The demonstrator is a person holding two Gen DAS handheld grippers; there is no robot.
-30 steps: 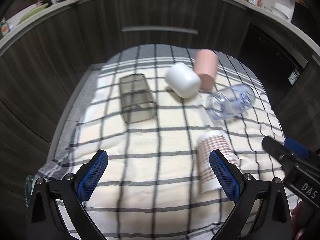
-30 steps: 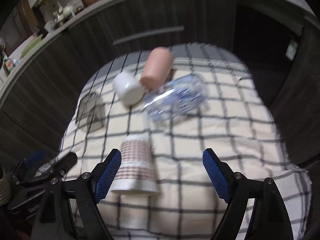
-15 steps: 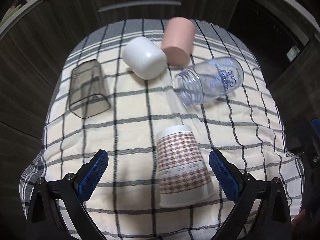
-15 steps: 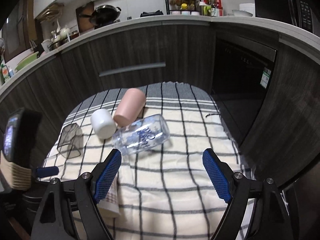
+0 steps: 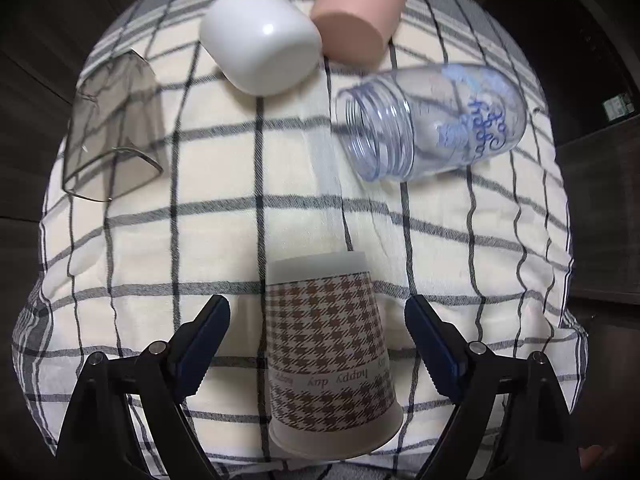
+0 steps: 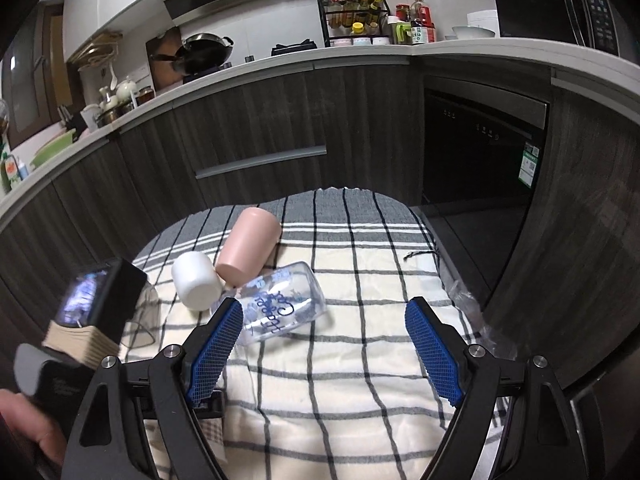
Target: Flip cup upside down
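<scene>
A brown houndstooth paper cup (image 5: 330,354) lies on its side on the checked cloth (image 5: 224,240), rim toward me. My left gripper (image 5: 318,320) is open, its fingers on either side of the cup without touching it. In the right wrist view only a sliver of the cup (image 6: 212,432) shows behind the left finger. My right gripper (image 6: 324,346) is open and empty, held above the cloth (image 6: 360,360).
On the cloth lie a white cup (image 5: 260,40), a pink cup (image 5: 360,12), a clear bottle (image 5: 432,120) and a smoky square glass (image 5: 112,128). Dark cabinets (image 6: 260,128) surround the table. The left gripper's body (image 6: 92,312) sits at the right view's left.
My left gripper has moved forward and down until its fingers straddle the paper cup. My right gripper has lifted and tilted up, so it looks across the kitchen.
</scene>
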